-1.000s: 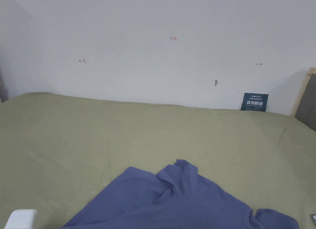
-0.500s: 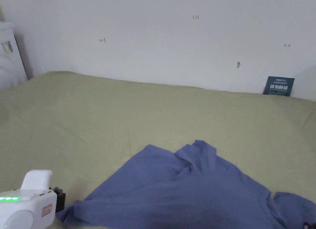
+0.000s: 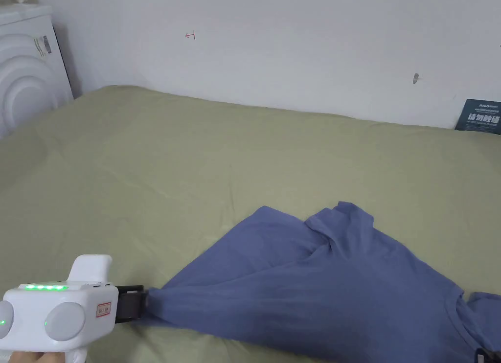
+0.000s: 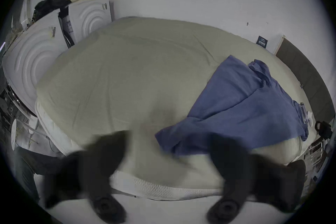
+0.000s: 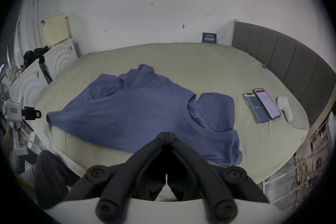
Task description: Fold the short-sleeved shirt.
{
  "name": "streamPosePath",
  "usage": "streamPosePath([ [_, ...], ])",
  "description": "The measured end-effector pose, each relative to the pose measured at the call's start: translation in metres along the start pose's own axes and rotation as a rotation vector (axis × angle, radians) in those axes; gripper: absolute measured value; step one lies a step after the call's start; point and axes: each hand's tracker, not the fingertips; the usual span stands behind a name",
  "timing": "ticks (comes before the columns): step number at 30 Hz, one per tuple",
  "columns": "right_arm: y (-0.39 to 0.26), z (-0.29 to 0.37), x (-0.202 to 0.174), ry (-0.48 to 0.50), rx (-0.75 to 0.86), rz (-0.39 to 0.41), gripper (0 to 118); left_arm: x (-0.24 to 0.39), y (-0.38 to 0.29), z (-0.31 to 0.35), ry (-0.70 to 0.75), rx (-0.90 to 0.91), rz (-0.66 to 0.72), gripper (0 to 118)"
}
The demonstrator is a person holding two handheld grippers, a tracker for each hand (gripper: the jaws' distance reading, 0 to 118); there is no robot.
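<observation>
Shirt (image 3: 313, 285) corner at blurred left tool (image 4: 169, 151)

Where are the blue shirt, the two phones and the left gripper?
blue shirt (image 5: 138, 111): right gripper view, middle of the body.
phones (image 5: 261, 107): right gripper view, where the two screens meet.
left gripper (image 3: 139, 303): head view, dark fingers at the shirt's corner.

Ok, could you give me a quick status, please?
Left gripper open by shirt hem corner. Right gripper shut over near edge. Shirt rumpled on bed, unfolded. Phones beside it.
</observation>
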Motion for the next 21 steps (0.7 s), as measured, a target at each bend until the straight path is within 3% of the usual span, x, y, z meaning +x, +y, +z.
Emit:
streamPosePath([
  [6,-0.006,-0.013,-0.003,0.006,-0.050,0.021,0,0.006,0.004,-0.044,0.016,-0.084,-0.020,110],
  [7,-0.006,-0.016,-0.005,0.005,-0.057,0.025,0,0.009,0.005,-0.049,0.015,-0.095,-0.024,87],
  [9,-0.005,-0.022,-0.004,0.006,-0.072,0.029,0,0.011,0.005,-0.052,0.013,-0.097,-0.023,3],
  [11,-0.001,-0.031,-0.005,0.011,-0.084,0.034,0,0.010,0.005,-0.052,-0.056,-0.082,0.018,3],
  [16,0.028,-0.071,-0.002,0.022,-0.105,0.046,0,0.016,0.009,-0.050,-0.042,-0.092,-0.011,3],
  [21,0.091,-0.154,0.006,0.005,-0.129,0.074,0,0.017,0.015,-0.052,-0.058,-0.085,0.001,3],
])
